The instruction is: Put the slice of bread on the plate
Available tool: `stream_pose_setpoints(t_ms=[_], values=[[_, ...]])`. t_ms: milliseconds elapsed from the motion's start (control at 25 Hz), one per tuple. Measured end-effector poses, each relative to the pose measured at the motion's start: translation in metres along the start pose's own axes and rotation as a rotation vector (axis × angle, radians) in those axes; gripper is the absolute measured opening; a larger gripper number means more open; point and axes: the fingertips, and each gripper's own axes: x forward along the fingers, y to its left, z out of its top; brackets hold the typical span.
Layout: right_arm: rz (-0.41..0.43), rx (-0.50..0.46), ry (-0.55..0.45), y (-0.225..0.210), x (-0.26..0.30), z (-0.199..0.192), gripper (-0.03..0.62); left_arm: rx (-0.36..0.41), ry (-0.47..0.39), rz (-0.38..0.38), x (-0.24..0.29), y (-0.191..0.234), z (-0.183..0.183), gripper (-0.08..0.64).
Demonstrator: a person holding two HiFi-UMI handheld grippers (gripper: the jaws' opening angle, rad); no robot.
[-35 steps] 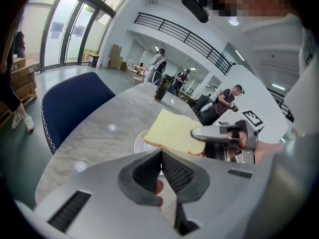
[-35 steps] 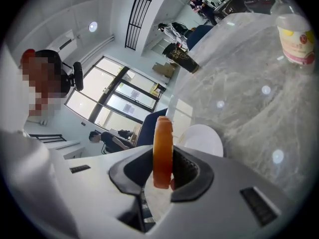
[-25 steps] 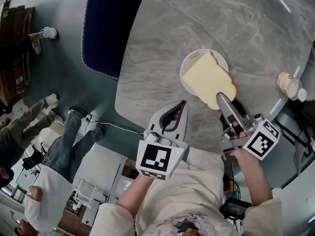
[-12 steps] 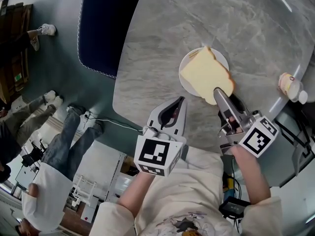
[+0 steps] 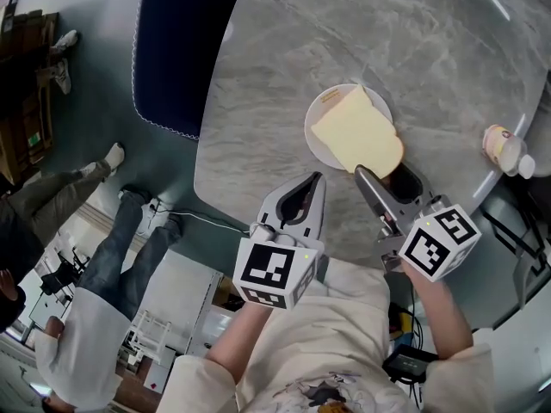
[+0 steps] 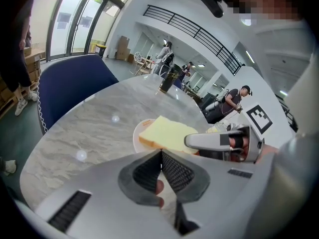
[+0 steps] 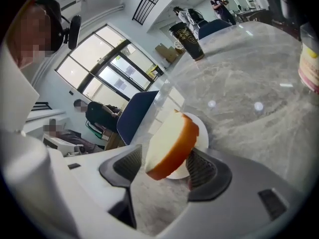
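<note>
The slice of bread point(image 5: 357, 132) lies on the white plate point(image 5: 320, 114) on the grey marbled desk point(image 5: 344, 33), its rounded end hanging over the plate's near rim. That end sits between the right tongs point(image 5: 385, 172), whose jaws have just been opening; in the right gripper view a gap shows between the bread and the left pad, so the tongs no longer clamp it. The left tongs point(image 5: 318, 181) hover beside them over the desk's edge, pressed together and empty.
</note>
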Motion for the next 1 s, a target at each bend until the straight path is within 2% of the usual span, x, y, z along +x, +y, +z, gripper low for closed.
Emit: stream_pose_setpoints(t_ms=[40,160,400,600,800,920,960,1000], values=[[-0.006,-0.017,0.006,0.0,0.0,-0.002,0.278,-0.004,-0.003,-0.003,0.0,-0.002,0.001,0.011],[-0.02,-0.115,0.03,0.001,-0.001,-0.006,0.313,-0.001,-0.015,-0.008,0.0,-0.009,0.004,0.011],[-0.042,-0.399,0.098,0.006,0.0,-0.017,0.313,-0.002,-0.009,-0.007,0.0,-0.012,-0.004,0.011],[-0.128,-0.641,0.171,-0.007,-0.001,-0.034,0.313,-0.002,-0.001,-0.015,0.002,-0.016,-0.012,0.011],[-0.189,-0.777,0.217,-0.014,-0.004,-0.039,0.313,0.008,0.0,-0.019,-0.002,-0.018,-0.013,0.011],[-0.21,-0.805,0.206,-0.014,-0.007,-0.036,0.311,0.01,-0.002,-0.011,-0.006,-0.014,-0.012,0.011],[-0.222,-0.809,0.196,-0.015,-0.009,-0.034,0.302,0.009,-0.003,-0.008,-0.007,-0.013,-0.012,0.011],[-0.237,-0.814,0.186,-0.016,-0.012,-0.031,0.239,0.009,-0.005,-0.007,-0.008,-0.012,-0.011,0.011]])
